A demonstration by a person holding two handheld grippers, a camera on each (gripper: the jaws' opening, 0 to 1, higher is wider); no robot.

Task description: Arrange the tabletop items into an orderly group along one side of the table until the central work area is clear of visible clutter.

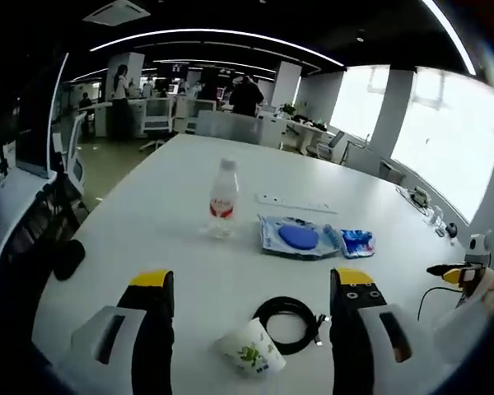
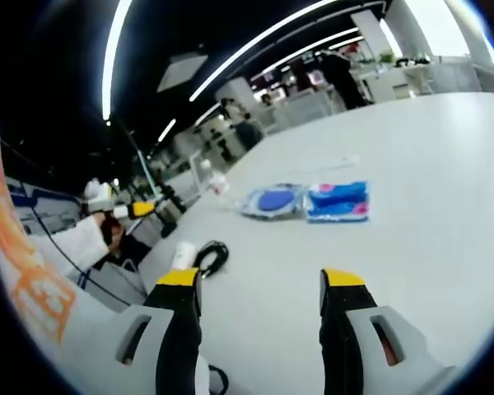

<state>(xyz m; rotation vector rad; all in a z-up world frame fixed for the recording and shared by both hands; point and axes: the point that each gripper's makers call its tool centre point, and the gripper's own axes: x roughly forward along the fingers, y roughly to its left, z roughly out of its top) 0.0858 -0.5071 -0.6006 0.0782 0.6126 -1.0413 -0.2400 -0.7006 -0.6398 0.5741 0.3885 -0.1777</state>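
On the white table (image 1: 148,206) a paper cup (image 1: 251,350) lies tipped beside a coiled black cable (image 1: 290,321), between the left gripper (image 1: 251,284)'s spread, empty jaws. Beyond stand a water bottle (image 1: 223,197) and blue packets (image 1: 300,237). The right gripper (image 2: 259,280) hovers, jaws apart, empty.

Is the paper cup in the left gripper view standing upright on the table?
No: the paper cup lies on its side on the white table, beside the coiled black cable.
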